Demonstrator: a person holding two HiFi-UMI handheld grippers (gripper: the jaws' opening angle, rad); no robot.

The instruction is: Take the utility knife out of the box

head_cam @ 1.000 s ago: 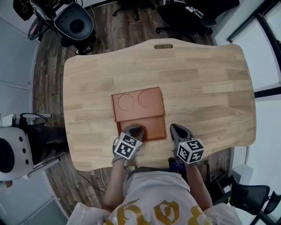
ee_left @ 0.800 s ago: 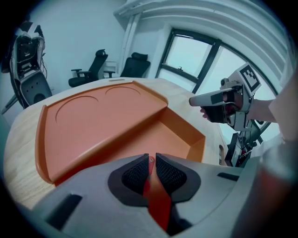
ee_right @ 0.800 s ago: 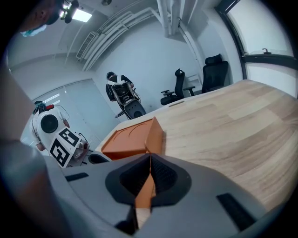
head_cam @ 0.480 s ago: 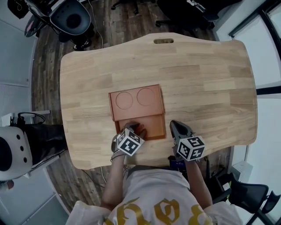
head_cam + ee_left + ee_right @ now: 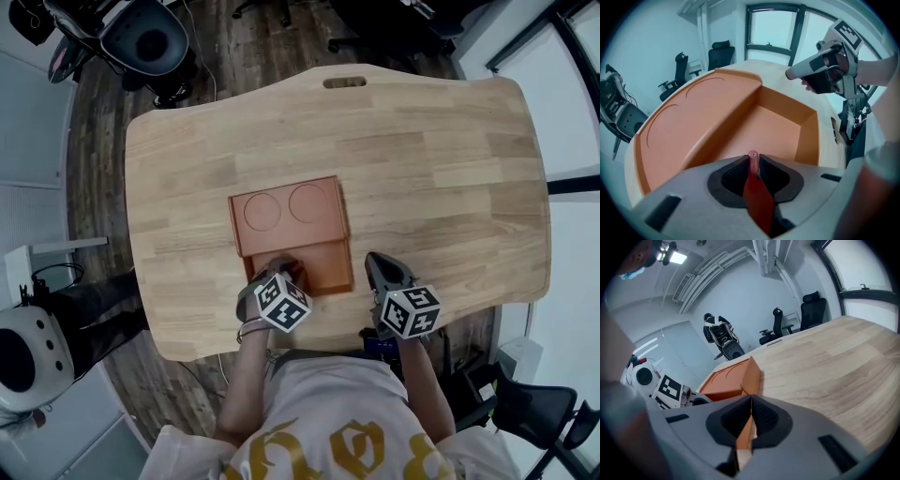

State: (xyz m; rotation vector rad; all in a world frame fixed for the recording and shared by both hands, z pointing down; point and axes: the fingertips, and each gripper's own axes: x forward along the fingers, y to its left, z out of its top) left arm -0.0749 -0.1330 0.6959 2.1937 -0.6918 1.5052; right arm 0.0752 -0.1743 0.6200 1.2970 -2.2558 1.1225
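Grip on the utility knife (image 5: 754, 187)! The left gripper (image 5: 753, 159) points steeply down into the orange box (image 5: 281, 211), and its jaws have just been closing. The slim red knife body is now clamped between the pads, with its rounded tip poking up past them.

So the pick looks made, but the lift is not. The knife is low inside the box's open near compartment, so by my reading it has yet to clear the wall and come out over the desk (image 5: 441, 169).

That open compartment (image 5: 778, 126) shows bare orange floor and walls, with nothing else visible in it beyond the held knife. The far half of the box is a flat raised panel with two circles marked on it. Whether anything sits under it, I cannot tell.

The right gripper (image 5: 380, 265) waits just beside the box's near right corner. Its jaws are together and empty, resting over bare wood.
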